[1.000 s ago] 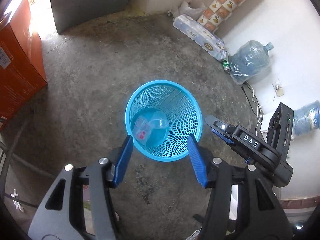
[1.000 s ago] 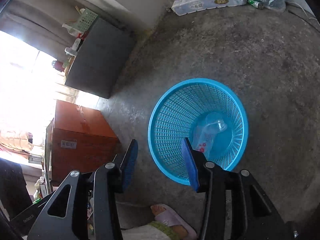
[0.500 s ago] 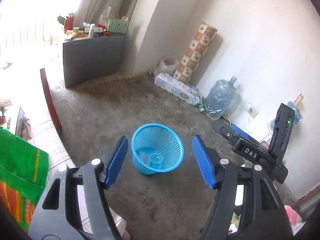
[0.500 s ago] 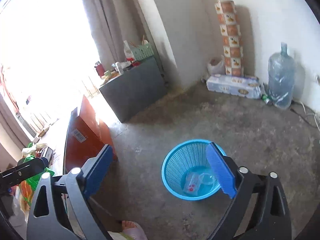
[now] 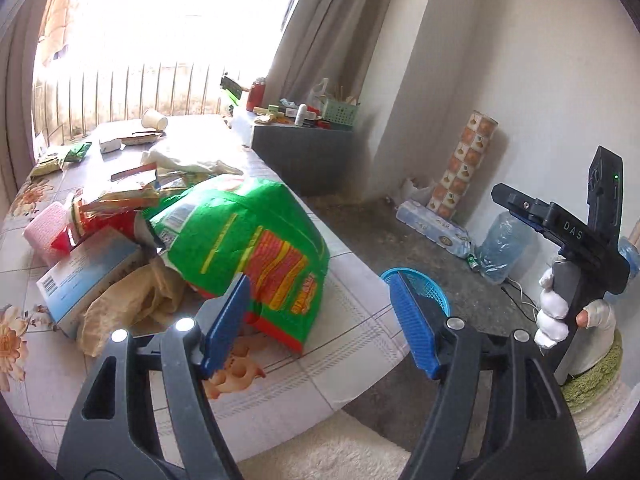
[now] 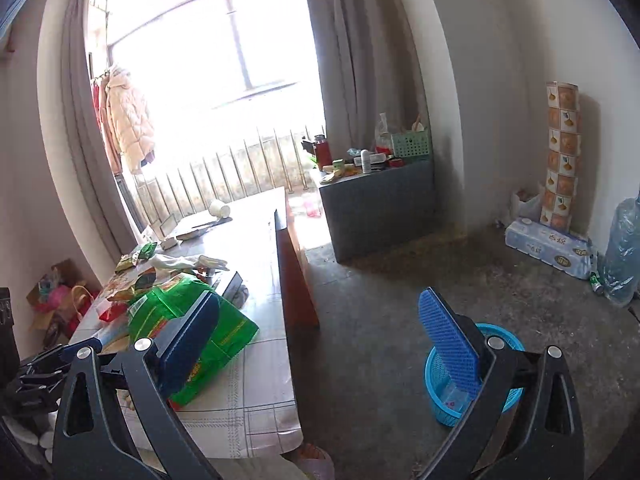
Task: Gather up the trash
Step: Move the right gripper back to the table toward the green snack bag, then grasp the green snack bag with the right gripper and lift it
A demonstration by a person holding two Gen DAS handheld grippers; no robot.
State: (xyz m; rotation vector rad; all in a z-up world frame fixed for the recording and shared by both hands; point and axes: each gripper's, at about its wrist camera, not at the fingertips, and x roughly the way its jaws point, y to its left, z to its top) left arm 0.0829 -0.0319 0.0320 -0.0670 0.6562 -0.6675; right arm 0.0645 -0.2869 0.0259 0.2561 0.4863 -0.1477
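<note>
the table (image 5: 352, 344), covered with a checked, flower-printed cloth, carries a heap of trash: a large green snack bag (image 5: 244, 248) near its front right edge, a crumpled brown paper bag (image 5: 132, 304) touching it on the left, a pale blue box (image 5: 88, 272) behind that, a pink pack (image 5: 44, 228) at the left edge, and a paper cup (image 5: 154, 120) lying on its side at the far edge. beyond the far edge, a barred window floods the room with light. the concrete floor (image 6: 400, 300) lies to the right of the table; on it stands the blue mesh basket (image 6: 504, 396), well apart from the table's corner, with a clear wrapper at its bottom. a grey cabinet (image 6: 380, 208) and a water jug (image 6: 622, 252) stand along the walls.

my left gripper (image 5: 324, 332) hangs over the table's front edge, level, spread wide and carrying nothing, the green bag between and beyond its pads. my right gripper (image 6: 320, 344), gripped in my white-gloved hand (image 5: 556, 312), is held upright to the right of the table, also spread wide with nothing in it.
</note>
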